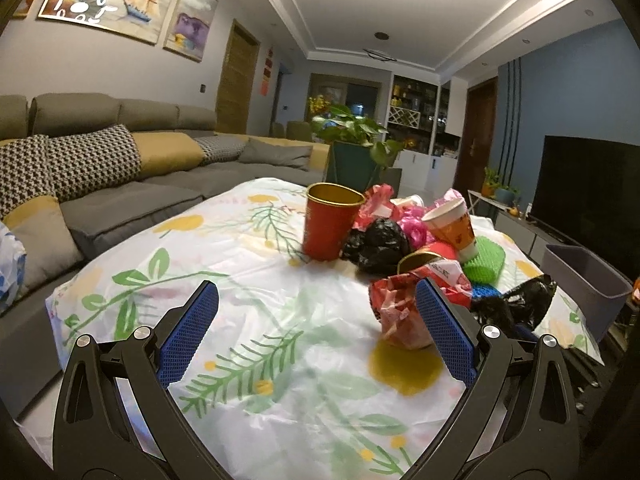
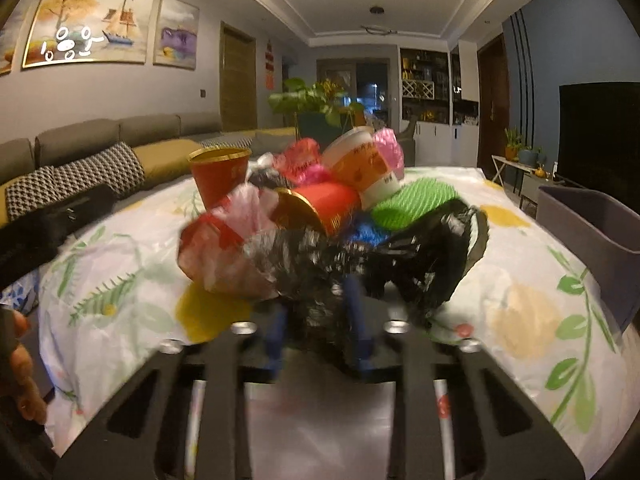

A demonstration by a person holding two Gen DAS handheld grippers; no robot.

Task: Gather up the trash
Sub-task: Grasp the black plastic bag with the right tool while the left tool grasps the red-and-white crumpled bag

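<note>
- The crumpled black plastic bag (image 2: 320, 276) sits at the near edge of the trash heap on the desk (image 2: 520, 272), which is spread with a white floral plastic cloth. It stretches sideways across the right wrist view, its thin torn end (image 1: 532, 292) reaching toward the grey plastic bin (image 2: 592, 224) beside the desk.
- The right claw (image 2: 320, 320) has its blue fingers (image 2: 356, 300) drawn close on either side of this bag and is clamped on it; motion blur smears the fingertips and the bag's folds.
- The left claw (image 1: 316, 320) hangs over bare cloth with its blue-padded fingers (image 1: 192, 328) wide apart, holding nothing.
- Just left of the black bag lies a crumpled red-and-white plastic wrapper (image 1: 396, 312), partly covered by the left claw's right finger.
- A red paper cup with a gold lining (image 2: 316, 208) lies on its side, its mouth facing the camera and leftwards.
- A second red gold-rimmed cup (image 1: 330, 224) stands upright at the heap's left, mouth up.
- An orange-and-white paper cup (image 1: 452, 226) leans tilted on top of the heap, beside pink crumpled plastic (image 2: 388, 148).
- A green foam net sleeve (image 1: 484, 260) and a blue one (image 2: 368, 232) lie behind the black bag, the blue mostly hidden.
- Fingers of a hand (image 2: 24, 364) show at the right wrist view's left edge, cut off.
</note>
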